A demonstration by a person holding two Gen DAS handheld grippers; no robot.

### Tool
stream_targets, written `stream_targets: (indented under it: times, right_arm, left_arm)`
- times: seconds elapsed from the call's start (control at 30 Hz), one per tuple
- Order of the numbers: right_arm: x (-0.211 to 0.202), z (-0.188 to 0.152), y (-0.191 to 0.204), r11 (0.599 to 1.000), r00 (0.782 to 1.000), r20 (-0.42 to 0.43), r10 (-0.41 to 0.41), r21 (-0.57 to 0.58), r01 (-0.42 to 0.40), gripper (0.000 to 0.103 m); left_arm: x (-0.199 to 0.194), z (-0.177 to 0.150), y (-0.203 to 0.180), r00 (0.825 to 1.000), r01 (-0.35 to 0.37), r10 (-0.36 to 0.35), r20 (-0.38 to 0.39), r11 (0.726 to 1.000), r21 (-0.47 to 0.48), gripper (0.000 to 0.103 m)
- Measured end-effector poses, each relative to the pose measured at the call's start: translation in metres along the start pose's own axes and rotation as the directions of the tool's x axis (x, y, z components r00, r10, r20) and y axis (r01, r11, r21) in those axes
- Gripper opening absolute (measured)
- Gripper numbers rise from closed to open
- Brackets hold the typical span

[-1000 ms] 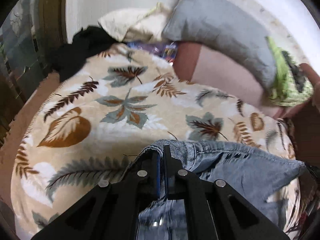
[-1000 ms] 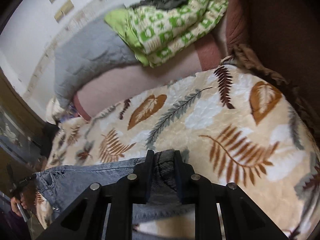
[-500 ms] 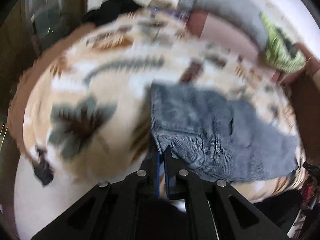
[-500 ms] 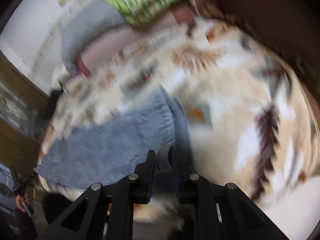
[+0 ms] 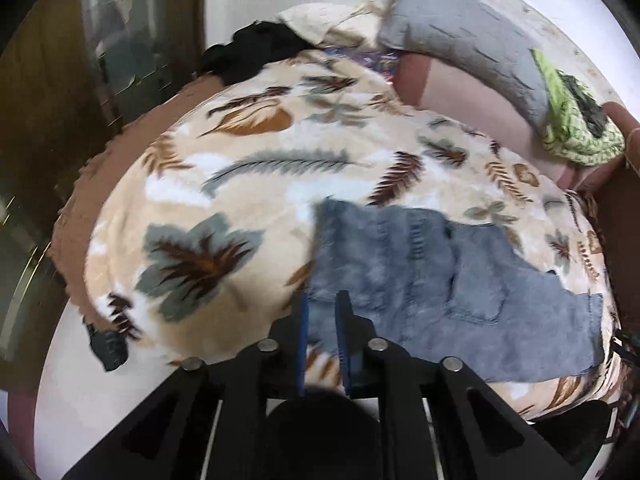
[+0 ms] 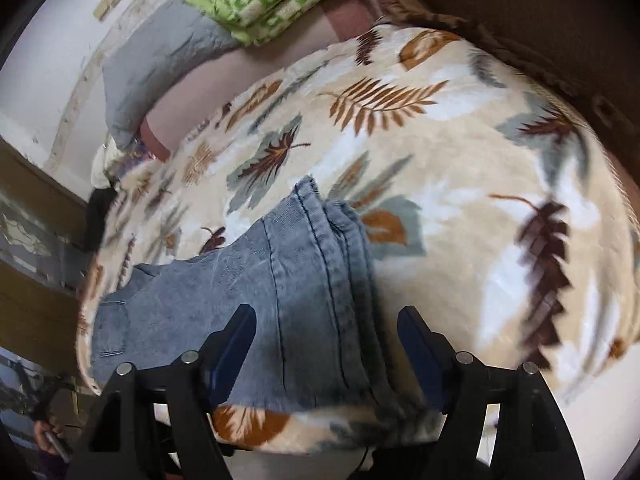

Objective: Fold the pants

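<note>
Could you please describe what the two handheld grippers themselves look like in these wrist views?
Both look alike. The left gripper and right gripper are matte black, built from angular bars with triangular cut-outs, joined by round silver pins. Each finger carries a flat blue pad on its inner face. No cables, markings or sleeves are visible on them.

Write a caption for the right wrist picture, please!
Open right hand-held gripper above folded jeans on leaf-print blanket.

Bed with leaf-print blanket (image 5: pixel 248 184); folded jeans (image 5: pixel 420 280) flat on it; grey pillow (image 5: pixel 460 40) at head.
</note>
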State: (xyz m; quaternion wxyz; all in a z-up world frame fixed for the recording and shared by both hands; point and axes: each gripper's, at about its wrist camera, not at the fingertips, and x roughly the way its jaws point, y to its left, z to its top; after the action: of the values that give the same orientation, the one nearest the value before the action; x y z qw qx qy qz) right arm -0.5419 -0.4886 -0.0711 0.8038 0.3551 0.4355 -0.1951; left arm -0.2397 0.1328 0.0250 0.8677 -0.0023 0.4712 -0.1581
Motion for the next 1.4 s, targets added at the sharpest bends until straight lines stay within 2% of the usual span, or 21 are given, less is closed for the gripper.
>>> stream_targets:
  times: [0.03, 0.1, 0.13, 0.17, 0.2, 0.23, 0.27, 0.37, 0.43, 0.53, 0.6, 0.67, 0.7, 0.77, 0.83, 0.9, 1.0, 1.1, 1.2, 1.3, 1.4]
  right_arm:
    - [0.009, 0.002, 0.002, 1.0, 1.0, -0.01, -0.027, 0.0, 0.027, 0.074]
    - [0.03, 0.003, 0.004, 1.0, 0.998, -0.056, -0.029, -0.001, 0.029, 0.057]
    - [0.036, 0.001, 0.004, 0.999, 0.995, -0.083, -0.05, -0.012, 0.05, 0.041]
    - [0.041, -0.002, 0.007, 0.996, 0.992, -0.091, -0.088, -0.038, 0.085, 0.032]
    - [0.039, -0.006, 0.011, 0.991, 0.991, -0.071, -0.115, -0.076, 0.109, 0.028]
    - [0.036, -0.01, 0.012, 0.99, 0.991, -0.069, -0.112, -0.094, 0.105, 0.019]
    - [0.032, -0.013, 0.012, 0.991, 0.992, -0.071, -0.106, -0.093, 0.1, 0.015]
    - [0.021, -0.025, 0.01, 0.986, 0.988, -0.085, -0.126, -0.117, 0.116, 0.015]
    - [0.018, -0.028, 0.01, 0.987, 0.989, -0.091, -0.119, -0.124, 0.107, 0.015]
    - [0.01, -0.02, 0.011, 0.986, 0.992, -0.055, -0.117, -0.125, 0.11, 0.02]
    - [-0.002, -0.009, 0.012, 0.986, 0.991, 0.0, -0.133, -0.1, 0.132, 0.024]
    - [-0.013, -0.003, 0.019, 0.991, 0.996, 0.049, -0.074, -0.106, 0.079, 0.024]
    - [-0.014, 0.002, 0.028, 0.991, 0.999, 0.043, -0.028, -0.128, 0.034, 0.024]
    - [-0.01, 0.01, 0.052, 0.984, 0.998, 0.014, 0.056, -0.171, -0.053, 0.024]
    - [-0.002, 0.014, 0.088, 0.959, 0.986, -0.013, 0.167, -0.232, -0.165, 0.024]
    - [0.014, 0.019, 0.132, 0.912, 0.958, -0.081, 0.274, -0.295, -0.286, 0.024]
    - [0.051, 0.022, 0.202, 0.834, 0.916, -0.204, 0.347, -0.379, -0.4, 0.024]
    - [0.091, 0.02, 0.262, 0.782, 0.882, -0.311, 0.354, -0.419, -0.462, 0.024]
    - [0.131, 0.022, 0.302, 0.753, 0.87, -0.381, 0.314, -0.457, -0.473, 0.024]
    - [0.16, 0.028, 0.315, 0.743, 0.869, -0.415, 0.271, -0.483, -0.463, 0.024]
    - [0.181, 0.034, 0.32, 0.731, 0.86, -0.444, 0.252, -0.495, -0.47, 0.024]
  left_arm:
    - [0.004, 0.002, -0.01, 1.0, 0.019, -0.019, 0.0, 1.0, 0.008, 0.016]
    - [0.013, 0.004, -0.033, 0.998, 0.068, -0.068, -0.008, 0.997, 0.025, 0.02]
    - [0.017, 0.004, -0.043, 0.996, 0.083, -0.083, -0.013, 0.996, 0.035, 0.026]
    - [0.025, 0.001, -0.061, 0.994, 0.111, -0.11, -0.025, 0.992, 0.057, 0.03]
    - [0.031, -0.002, -0.075, 0.992, 0.125, -0.123, -0.035, 0.989, 0.078, 0.038]
    - [0.036, -0.006, -0.086, 0.99, 0.135, -0.131, -0.047, 0.986, 0.097, 0.042]
    - [0.047, -0.013, -0.105, 0.987, 0.152, -0.143, -0.075, 0.98, 0.128, 0.042]
    - [0.067, -0.031, -0.146, 0.971, 0.216, -0.189, -0.149, 0.956, 0.196, 0.042]
    - [0.078, -0.041, -0.164, 0.966, 0.232, -0.194, -0.17, 0.941, 0.246, 0.042]
    - [0.098, -0.056, -0.179, 0.972, 0.188, -0.134, -0.192, 0.937, 0.295, 0.042]
    - [0.107, -0.063, -0.181, 0.976, 0.163, -0.106, -0.192, 0.936, 0.313, 0.043]
    - [0.102, -0.068, -0.183, 0.98, 0.158, -0.104, -0.169, 0.925, 0.346, 0.044]
    - [0.101, -0.069, -0.185, 0.981, 0.159, -0.107, -0.161, 0.919, 0.36, 0.047]
    - [0.103, -0.074, -0.187, 0.983, 0.159, -0.11, -0.146, 0.91, 0.383, 0.051]
    - [0.101, -0.081, -0.187, 0.987, 0.151, -0.118, -0.105, 0.9, 0.408, 0.055]
    - [0.105, -0.085, -0.187, 0.991, 0.135, -0.127, -0.048, 0.893, 0.429, 0.055]
    - [0.103, -0.088, -0.182, 0.987, 0.149, -0.158, -0.011, 0.903, 0.402, 0.055]
    - [0.106, -0.086, -0.179, 0.98, 0.191, -0.197, -0.022, 0.907, 0.375, 0.064]
    - [0.107, -0.091, -0.186, 0.976, 0.207, -0.217, -0.022, 0.895, 0.396, 0.08]
    - [0.11, -0.101, -0.198, 0.983, 0.173, -0.182, -0.026, 0.867, 0.468, 0.089]
    - [0.112, -0.102, -0.2, 0.981, 0.186, -0.192, -0.036, 0.862, 0.472, 0.098]
